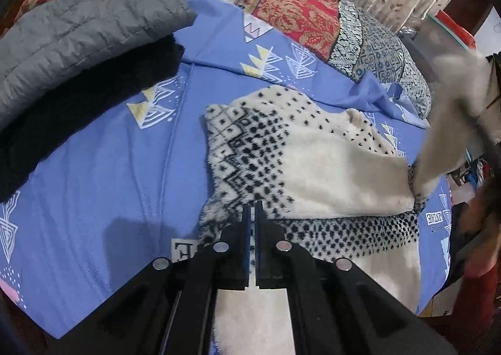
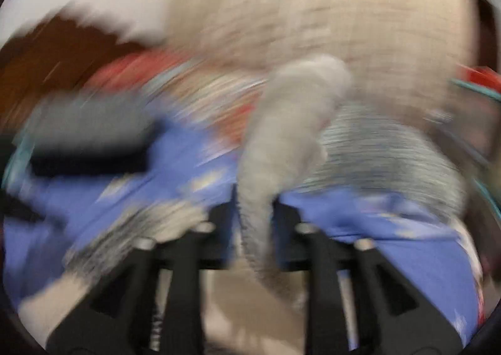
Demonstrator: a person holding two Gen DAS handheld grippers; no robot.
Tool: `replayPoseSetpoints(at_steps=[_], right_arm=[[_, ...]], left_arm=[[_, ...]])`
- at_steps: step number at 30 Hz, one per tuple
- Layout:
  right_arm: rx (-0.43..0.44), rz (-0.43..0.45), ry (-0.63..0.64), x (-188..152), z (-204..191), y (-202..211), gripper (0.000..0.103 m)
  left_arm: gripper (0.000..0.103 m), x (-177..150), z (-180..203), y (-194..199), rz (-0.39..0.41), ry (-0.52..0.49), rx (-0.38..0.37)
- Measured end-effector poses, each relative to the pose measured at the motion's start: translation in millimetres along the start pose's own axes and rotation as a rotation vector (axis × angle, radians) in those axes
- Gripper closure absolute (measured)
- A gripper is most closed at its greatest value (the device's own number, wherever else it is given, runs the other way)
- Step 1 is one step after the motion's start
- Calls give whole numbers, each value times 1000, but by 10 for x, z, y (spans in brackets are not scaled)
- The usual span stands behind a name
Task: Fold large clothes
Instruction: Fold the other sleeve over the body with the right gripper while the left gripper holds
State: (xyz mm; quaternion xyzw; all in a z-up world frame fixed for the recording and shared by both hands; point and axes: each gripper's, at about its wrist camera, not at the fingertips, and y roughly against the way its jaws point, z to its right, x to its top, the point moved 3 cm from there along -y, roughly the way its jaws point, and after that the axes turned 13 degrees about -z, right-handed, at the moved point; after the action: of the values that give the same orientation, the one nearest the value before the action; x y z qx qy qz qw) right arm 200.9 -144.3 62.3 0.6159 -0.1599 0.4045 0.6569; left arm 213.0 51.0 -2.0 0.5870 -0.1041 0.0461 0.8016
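Note:
A cream fleece garment [image 1: 313, 167] with a black dotted pattern lies partly folded on the blue bedsheet [image 1: 109, 167]. My left gripper [image 1: 252, 206] hovers at its near left edge with the jaws nearly closed and nothing visibly between them. In the blurred right wrist view, my right gripper [image 2: 253, 198] is shut on a strip of the cream garment [image 2: 281, 142], which rises between the fingers. That lifted part also shows at the right edge of the left wrist view [image 1: 451, 123], blurred by motion.
A folded grey quilted jacket [image 1: 78, 35] with black lining lies at the back left of the bed. A red floral patchwork quilt [image 1: 281, 1] and a patterned pillow [image 1: 385, 54] line the far edge. A curtain hangs behind. Clutter stands past the bed's right side.

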Motion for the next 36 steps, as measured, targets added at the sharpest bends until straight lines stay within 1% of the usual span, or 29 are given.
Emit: replayPoseSetpoints(at_steps=[1,3,4,5,6,7,8,10,11,12,14,15,16,18,20,21,22,23,24,25,26,27,29,30,31,33,34,35,36], right_arm=[[50,-50,77,-75,-433,-253,41],[95,-136,187,-337,-1042,-575,39],[111,-170,218,-447,-1210,-668,39],[151,-195,217,-584,-1304,-679,39],[185,-202,193,-660,-1271,-626,39],[218,-203,144,-737,-1143,-527,39],[219,-197,101,-763,-984,-456,39],[189,-174,-68,-875,-340,-224,39],[157,-175,-160,-958,-12,-154,39],[127,-189,-220,-1050,200,-117,39],[45,-241,-367,-1203,834,-158,39],[21,-255,-422,-1263,1032,-201,39],[-2,-270,-482,-1364,1243,-235,39],[-46,-300,-603,-1545,1668,-367,39],[-17,-320,-700,-1679,1882,-540,38],[19,-354,-769,-1808,2008,-672,37],[57,-382,-810,-1896,2038,-769,37],[108,-427,-854,-2002,2050,-923,42],[137,-441,-864,-2054,2044,-980,73],[153,-437,-862,-2050,2001,-1013,89],[125,-413,-854,-2021,1998,-990,94],[36,-342,-841,-1933,2039,-899,95],[-53,-234,-879,-1837,2143,-727,95],[-175,-229,-864,-1792,2179,-702,95],[-261,-272,-830,-1767,2179,-743,95],[-286,-346,-796,-1755,2157,-777,95],[-264,-341,-791,-1707,2115,-743,95],[-216,-296,-784,-1632,2030,-668,95],[-118,-217,-748,-1482,1854,-559,93]], left_arm=[[78,-2,-36,-12,-5,5,-2],[78,-11,-111,-45,-12,16,-12],[78,-13,-144,-67,-16,21,-18],[78,-12,-164,-88,-21,23,-24],[78,-8,-175,-103,-23,19,-30],[78,5,-166,-138,-26,7,-33],[78,15,-155,-163,-28,1,-34],[78,61,-109,-269,-46,-10,-44],[78,92,-71,-330,-55,-15,-54],[78,123,-23,-384,-63,-22,-63],[78,210,149,-481,-65,-53,-90],[78,272,279,-523,-60,-83,-97],[78,318,354,-550,-56,-99,-83],[78,468,473,-641,-51,-113,-15],[78,618,459,-764,-84,-89,-24],[77,677,436,-820,-102,-72,-26],[77,753,416,-905,-121,-55,-20],[77,805,412,-965,-130,-54,-15],[77,842,427,-1007,-135,-62,-15],[77,868,473,-1050,-138,-78,-20],[77,874,527,-1079,-139,-98,-25],[77,872,584,-1093,-134,-123,-23],[77,819,686,-1132,-109,-187,0],[78,787,699,-1147,-109,-198,2],[78,748,689,-1152,-112,-205,3],[78,630,594,-1140,-116,-210,19],[78,592,541,-1131,-122,-201,17],[78,572,478,-1118,-129,-184,-1],[78,552,414,-1086,-133,-162,-35]])
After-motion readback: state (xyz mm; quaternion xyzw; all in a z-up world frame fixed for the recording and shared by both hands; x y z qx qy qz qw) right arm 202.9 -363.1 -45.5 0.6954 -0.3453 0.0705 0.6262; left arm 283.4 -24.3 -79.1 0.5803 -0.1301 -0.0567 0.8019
